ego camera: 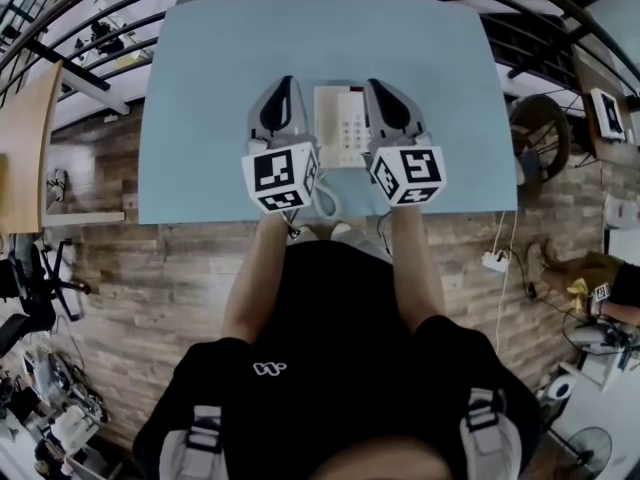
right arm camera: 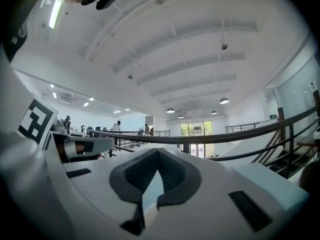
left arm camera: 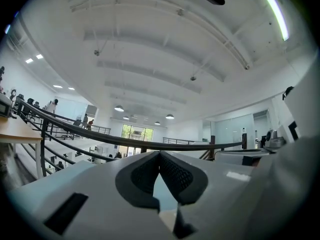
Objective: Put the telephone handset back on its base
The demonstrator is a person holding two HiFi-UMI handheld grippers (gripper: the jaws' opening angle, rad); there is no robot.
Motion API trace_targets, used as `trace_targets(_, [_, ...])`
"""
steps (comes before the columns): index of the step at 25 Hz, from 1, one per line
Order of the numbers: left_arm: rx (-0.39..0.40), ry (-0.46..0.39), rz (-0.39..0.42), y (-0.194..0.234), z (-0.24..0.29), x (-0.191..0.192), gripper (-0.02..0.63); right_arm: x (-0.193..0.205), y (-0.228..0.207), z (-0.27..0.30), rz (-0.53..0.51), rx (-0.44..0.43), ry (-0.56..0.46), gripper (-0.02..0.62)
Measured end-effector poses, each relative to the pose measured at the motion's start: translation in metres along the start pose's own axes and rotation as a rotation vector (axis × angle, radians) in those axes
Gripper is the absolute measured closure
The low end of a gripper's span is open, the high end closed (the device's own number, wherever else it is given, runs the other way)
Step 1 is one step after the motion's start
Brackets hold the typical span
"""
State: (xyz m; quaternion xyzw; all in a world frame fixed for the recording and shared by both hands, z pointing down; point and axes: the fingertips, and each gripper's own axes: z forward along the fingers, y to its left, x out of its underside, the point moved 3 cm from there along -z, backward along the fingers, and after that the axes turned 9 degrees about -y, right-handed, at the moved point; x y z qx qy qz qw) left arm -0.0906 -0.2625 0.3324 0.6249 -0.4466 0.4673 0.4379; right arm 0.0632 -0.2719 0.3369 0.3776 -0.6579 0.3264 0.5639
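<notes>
Pale blue tabletop (ego camera: 200,118) carries the white push-button telephone (ego camera: 340,123) between the left gripper (ego camera: 286,82) and the right gripper (ego camera: 376,84), both closed on nothing. I cannot make out the handset itself. The white coiled cord (ego camera: 326,202) loops by the near edge and could snag a gripper. Far, left and right offer room.

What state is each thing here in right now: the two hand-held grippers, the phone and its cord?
left gripper: shut, nothing between its jaws.
right gripper: shut, nothing between its jaws.
telephone: flat on the table, between the two grippers.
handset: cannot tell whether it sits on the base.
cord: coiled, looping at the telephone's near end.
</notes>
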Motion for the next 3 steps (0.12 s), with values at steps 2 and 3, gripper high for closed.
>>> trace_targets(2, [0.003,-0.004,-0.005,-0.0011,0.0003,-0.0006,0.606,0.0004,-0.0018,-0.0005,-0.001,0.0,-0.001,0.601])
trace_targets(3, [0.005,-0.006,-0.007,-0.0016,0.0005,-0.0009,0.606,0.001,-0.0028,-0.0009,-0.001,0.0,-0.002,0.601])
